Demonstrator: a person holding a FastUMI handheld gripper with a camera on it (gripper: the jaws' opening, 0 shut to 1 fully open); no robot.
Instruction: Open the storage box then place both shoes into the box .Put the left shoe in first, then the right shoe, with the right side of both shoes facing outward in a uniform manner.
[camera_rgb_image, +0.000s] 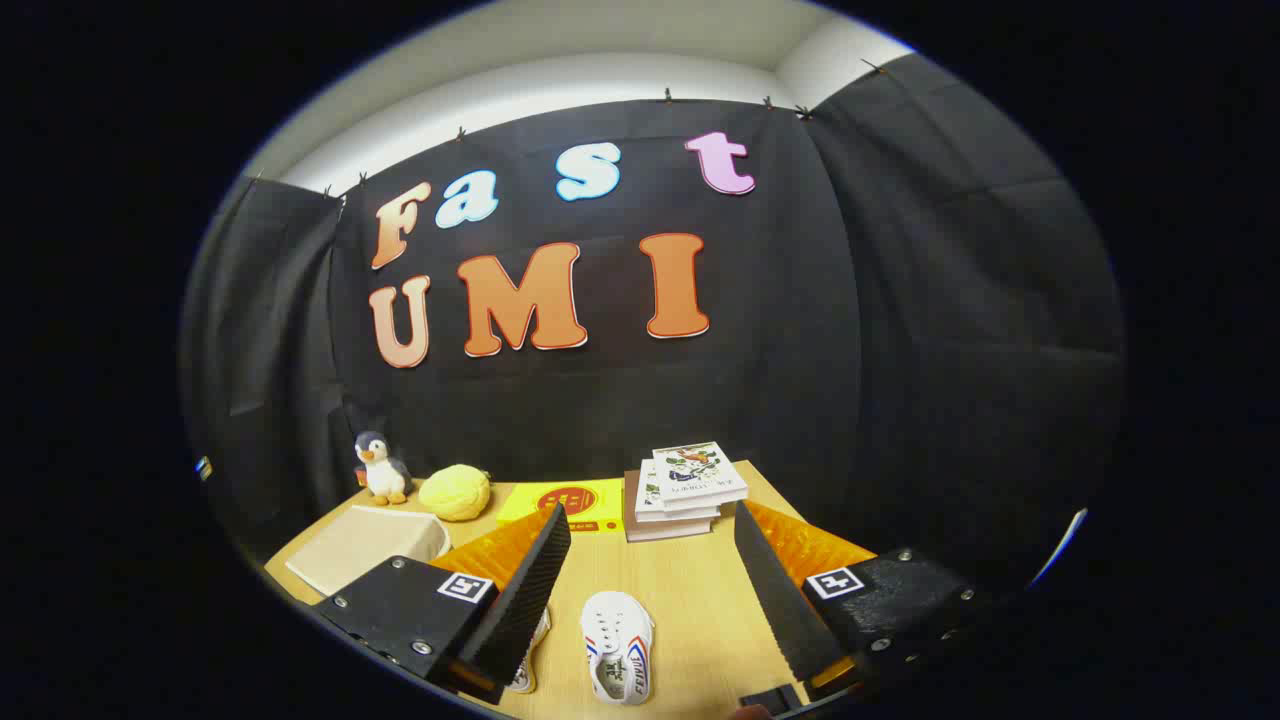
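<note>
White shoe (618, 647) lay on the wooden table (700, 590), between the fingers. Second shoe (528, 655) mostly hidden behind the left finger (520, 590). Pale storage box (365, 545) sat farther left (lid state unclear). Gripper (650, 590) spread wide, holding nothing. Beyond: stacked books (685, 490), yellow packet (565, 503), yellow plush (455, 492), toy penguin (380, 468).

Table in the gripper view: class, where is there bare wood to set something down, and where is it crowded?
Bare wood lies between the white shoe, the book stack and the open gripper's right finger. Crowded: the back row, penguin toy, yellow ball, yellow box.
</note>
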